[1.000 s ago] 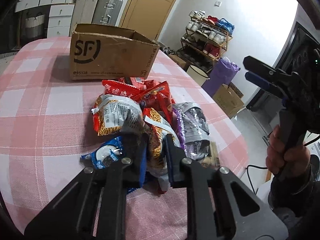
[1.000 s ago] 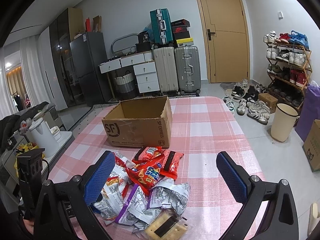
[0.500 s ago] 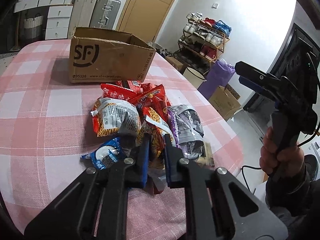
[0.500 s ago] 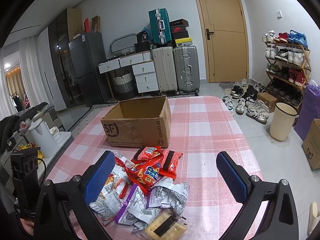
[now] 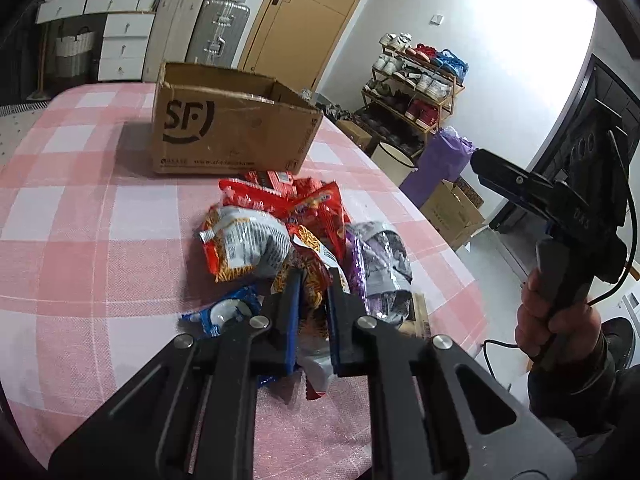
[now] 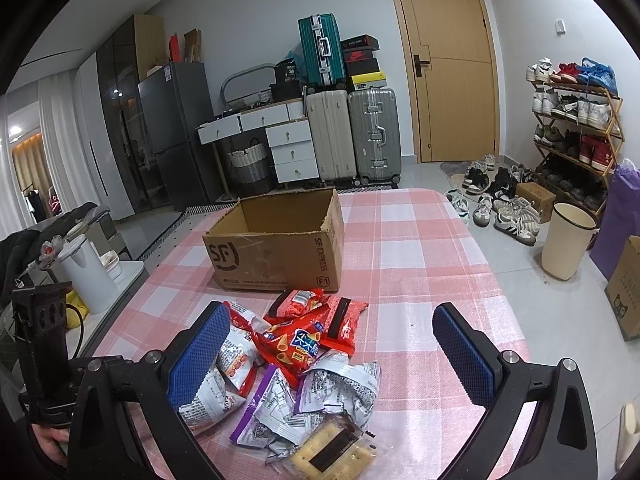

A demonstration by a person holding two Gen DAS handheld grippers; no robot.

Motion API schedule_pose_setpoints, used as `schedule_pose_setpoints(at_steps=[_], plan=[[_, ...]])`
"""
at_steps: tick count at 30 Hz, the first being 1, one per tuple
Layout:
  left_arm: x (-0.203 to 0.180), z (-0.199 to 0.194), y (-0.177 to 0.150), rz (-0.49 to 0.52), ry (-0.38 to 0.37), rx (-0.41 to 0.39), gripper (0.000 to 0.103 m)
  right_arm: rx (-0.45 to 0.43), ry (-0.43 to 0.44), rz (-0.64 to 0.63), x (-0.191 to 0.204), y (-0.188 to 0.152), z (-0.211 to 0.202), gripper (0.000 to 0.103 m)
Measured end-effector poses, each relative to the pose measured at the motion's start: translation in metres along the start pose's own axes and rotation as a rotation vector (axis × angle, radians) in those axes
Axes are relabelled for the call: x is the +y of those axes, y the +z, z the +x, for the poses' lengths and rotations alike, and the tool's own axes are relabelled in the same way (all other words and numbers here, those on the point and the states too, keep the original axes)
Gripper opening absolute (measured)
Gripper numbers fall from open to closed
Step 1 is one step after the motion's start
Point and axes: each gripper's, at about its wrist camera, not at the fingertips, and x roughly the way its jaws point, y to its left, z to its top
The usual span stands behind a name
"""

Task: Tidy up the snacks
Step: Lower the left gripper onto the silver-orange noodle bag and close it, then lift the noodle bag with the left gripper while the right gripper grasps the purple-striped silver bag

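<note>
Pinching an orange snack packet, the left gripper is over the pile. The right gripper is spread wide above the bench.

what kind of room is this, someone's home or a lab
Most likely a lived-in home, perhaps an entry or dining area: a shoe rack full of shoes by the door, stacked suitcases, and a table with a pink checked cloth.

Left wrist view looks from close and low over the snacks toward the box at 11 o'clock. Right wrist view sits higher and further back, facing the door. Both share snacks, box, desk.
</note>
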Motion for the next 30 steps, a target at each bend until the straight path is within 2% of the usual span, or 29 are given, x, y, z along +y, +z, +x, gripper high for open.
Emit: schedule_pose_setpoints(at_steps=[3, 4, 6, 8, 10, 13, 14, 19, 21, 23, 30], plan=[[0.000, 0.008, -0.005, -0.008, -0.011, 0.026, 0.010, 0.004, 0.001, -0.001, 0.000, -0.001, -0.001, 0.103], [-0.002, 0.011, -0.005, -0.002, 0.008, 0.037, 0.011, 0.002, 0.001, -0.002, 0.000, -0.001, 0.000, 0.103], [-0.004, 0.016, -0.007, 0.003, 0.013, 0.052, 0.016, 0.003, 0.003, -0.002, 0.000, -0.001, 0.000, 0.103], [-0.007, 0.021, -0.009, 0.009, 0.017, 0.078, 0.035, 0.003, 0.002, -0.001, 0.000, -0.001, 0.000, 0.103], [-0.009, 0.024, -0.011, 0.018, 0.033, 0.077, 0.041, 0.005, 0.002, 0.002, 0.000, -0.001, 0.001, 0.103], [-0.011, 0.031, -0.014, 0.009, 0.028, 0.099, 0.061, 0.005, 0.001, 0.003, 0.000, -0.001, 0.002, 0.103], [-0.011, 0.034, -0.015, 0.007, 0.034, 0.108, 0.062, 0.005, 0.002, 0.005, 0.000, -0.001, 0.003, 0.103], [-0.015, 0.049, -0.016, 0.016, 0.049, 0.142, 0.062, 0.007, 0.004, 0.011, -0.003, -0.003, 0.004, 0.103], [-0.015, 0.054, -0.016, 0.013, 0.049, 0.153, 0.058, 0.009, 0.004, 0.012, -0.004, -0.004, 0.005, 0.103], [-0.013, 0.059, -0.016, 0.003, 0.044, 0.162, 0.045, 0.012, 0.006, 0.012, -0.005, -0.005, 0.006, 0.103], [-0.012, 0.057, -0.013, -0.009, 0.035, 0.153, 0.034, 0.028, 0.007, 0.014, -0.009, -0.008, 0.010, 0.103]])
